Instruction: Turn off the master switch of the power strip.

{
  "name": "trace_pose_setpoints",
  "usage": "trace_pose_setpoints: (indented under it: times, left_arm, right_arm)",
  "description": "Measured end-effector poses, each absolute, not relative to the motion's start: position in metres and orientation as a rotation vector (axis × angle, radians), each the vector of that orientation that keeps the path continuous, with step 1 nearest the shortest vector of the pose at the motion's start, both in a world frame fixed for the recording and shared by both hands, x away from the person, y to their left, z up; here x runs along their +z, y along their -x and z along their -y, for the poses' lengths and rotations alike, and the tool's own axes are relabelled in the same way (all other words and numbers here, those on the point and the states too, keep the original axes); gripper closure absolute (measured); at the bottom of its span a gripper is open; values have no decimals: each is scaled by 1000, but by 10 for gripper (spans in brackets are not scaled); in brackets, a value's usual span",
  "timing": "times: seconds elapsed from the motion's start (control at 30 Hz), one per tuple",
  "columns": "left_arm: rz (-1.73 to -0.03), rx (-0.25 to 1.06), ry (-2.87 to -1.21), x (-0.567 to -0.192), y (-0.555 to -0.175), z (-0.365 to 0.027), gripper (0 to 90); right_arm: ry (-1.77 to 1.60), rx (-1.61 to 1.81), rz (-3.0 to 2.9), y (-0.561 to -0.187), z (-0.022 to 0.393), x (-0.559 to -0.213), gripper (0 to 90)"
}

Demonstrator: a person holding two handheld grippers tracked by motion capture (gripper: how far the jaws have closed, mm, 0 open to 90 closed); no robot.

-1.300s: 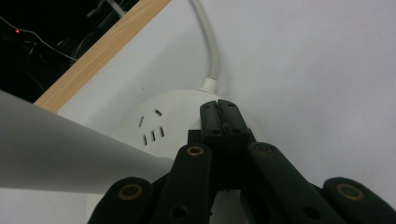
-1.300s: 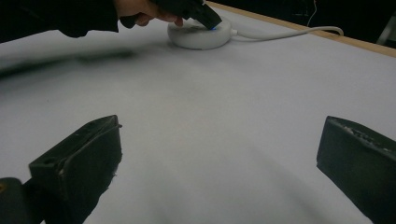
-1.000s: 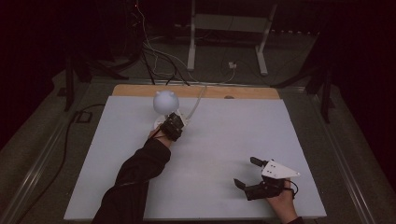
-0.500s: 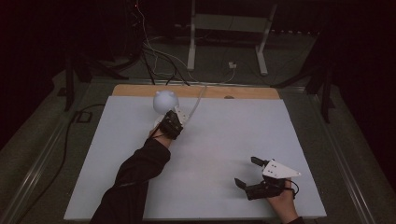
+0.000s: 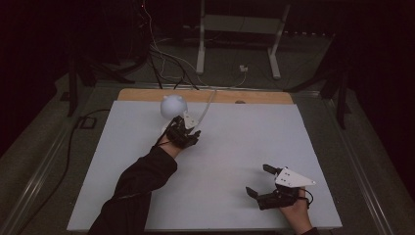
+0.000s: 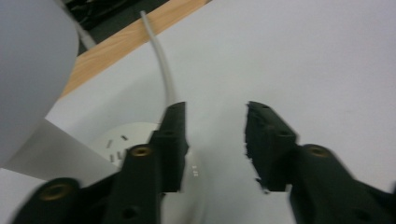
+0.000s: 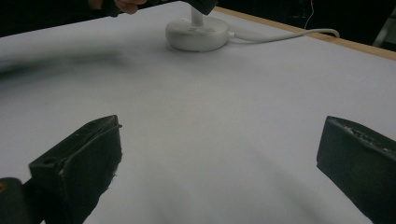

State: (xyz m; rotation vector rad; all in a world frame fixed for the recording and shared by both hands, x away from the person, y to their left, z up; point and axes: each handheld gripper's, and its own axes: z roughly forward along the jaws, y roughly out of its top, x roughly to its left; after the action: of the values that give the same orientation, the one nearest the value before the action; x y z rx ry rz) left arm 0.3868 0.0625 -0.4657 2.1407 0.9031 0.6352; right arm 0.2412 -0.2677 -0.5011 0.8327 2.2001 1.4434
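A small white lamp with a round head stands at the far left of the white table. Its flat round base lies under my left gripper's left jaw, and its white cable runs off toward the wooden edge. My left gripper hovers just over the base; its jaws have just been opening, and nothing is between them. My right gripper rests near the front right, wide open and empty, facing the lamp base.
A wooden strip borders the table's far edge. Beyond it, a white stand's legs and loose cables lie on the dark floor. A black cable runs along the table's left side.
My left gripper has lifted slightly and drifted a little right beside the lamp base. The right gripper has kept still.
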Motion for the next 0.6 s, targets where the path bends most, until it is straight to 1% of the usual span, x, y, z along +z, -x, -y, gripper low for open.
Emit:
trace_pose_setpoints:
  times: [0.1, 0.13, 0.17, 0.2, 0.23, 0.33, 0.4, 0.43, 0.47, 0.6]
  left_arm:
    - [-901, 584, -2135, -462, -383, -63, 460]
    - [-893, 566, -2139, -461, -381, -63, 435]
    - [-891, 569, -2143, -460, -380, -63, 390]
    - [-882, 557, -2146, -459, -378, -63, 363]
    - [-862, 525, -2149, -459, -376, -63, 332]
    - [-819, 468, -2175, -457, -370, -62, 158]
    - [-803, 423, -2193, -457, -367, -62, 102]
    - [-792, 405, -2201, -456, -365, -63, 54]
    - [-788, 381, -2202, -455, -364, -63, 23]
    - [-759, 337, -2192, -449, -357, -68, 4]
  right_arm:
    - [-832, 1442, -2200, -241, 268, -501, 0]
    - [-832, 1442, -2199, -241, 268, -501, 0]
    - [-832, 1442, -2199, -241, 268, -501, 0]
    - [-833, 1442, -2199, -241, 268, -501, 0]
    - [-833, 1442, -2200, -241, 267, -501, 0]
    - [-833, 1441, -2200, -241, 267, -501, 0]
    - [-834, 1442, -2200, -241, 267, -501, 0]
    - [-834, 1442, -2200, -241, 267, -501, 0]
    - [-835, 1443, -2200, -241, 267, -501, 0]
    - [-834, 1446, -2199, -241, 267, -501, 0]
